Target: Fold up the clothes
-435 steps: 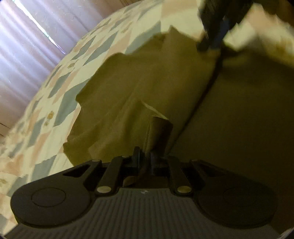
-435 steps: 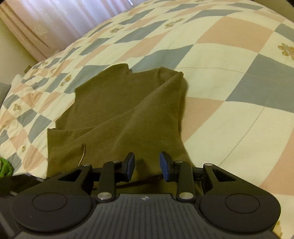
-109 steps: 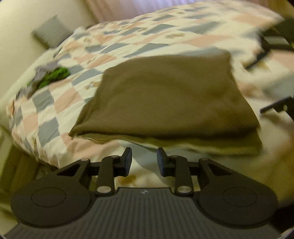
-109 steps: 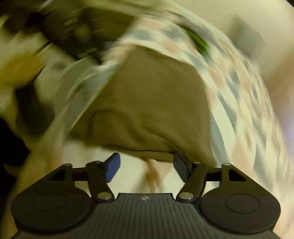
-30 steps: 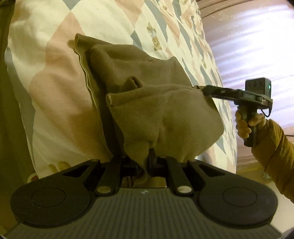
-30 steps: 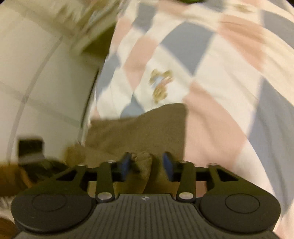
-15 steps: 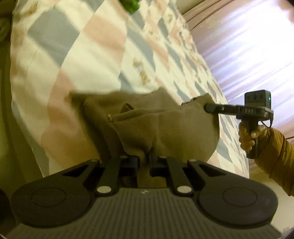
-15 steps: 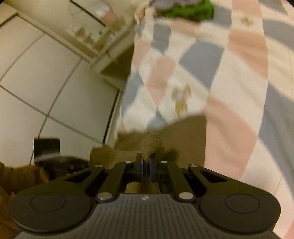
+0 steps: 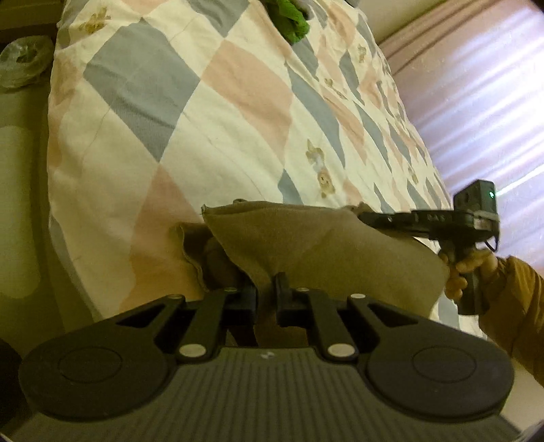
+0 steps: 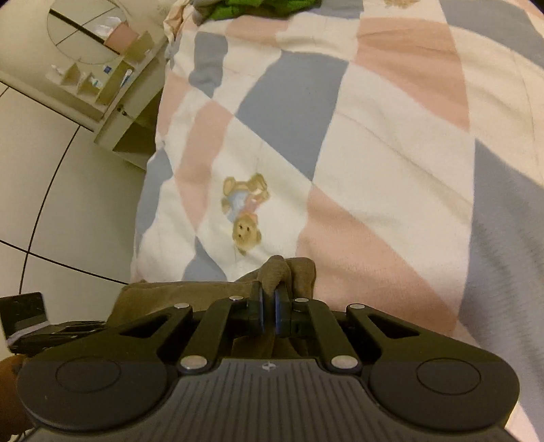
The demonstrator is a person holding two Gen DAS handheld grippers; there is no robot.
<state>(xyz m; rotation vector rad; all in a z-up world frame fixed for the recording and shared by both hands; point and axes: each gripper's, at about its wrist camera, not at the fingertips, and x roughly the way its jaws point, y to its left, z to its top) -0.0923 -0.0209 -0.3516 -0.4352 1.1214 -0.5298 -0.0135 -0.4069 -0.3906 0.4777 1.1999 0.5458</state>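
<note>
The quilt (image 9: 210, 112) is lying bare across most of the bed, giving wide room toward its far side, while the bed's near edge is dropping to the tiled floor (image 10: 51, 190) beside a small shelf (image 10: 112, 85). A green cloth (image 9: 289, 20) is sitting near the far corner. Half a second ago the olive garment (image 9: 323, 244) was sagging in loose folds; now it is stretching taut between the two grippers, hanging over the bed's near edge. The left gripper (image 9: 267, 292) is clamping one corner of the garment, its jaws closed on the fabric. The right gripper (image 10: 268, 306) is pinching the opposite corner, jaws squeezed on a bunched tuft, held by a hand (image 9: 469, 268) in a mustard sleeve (image 9: 510, 306).
</note>
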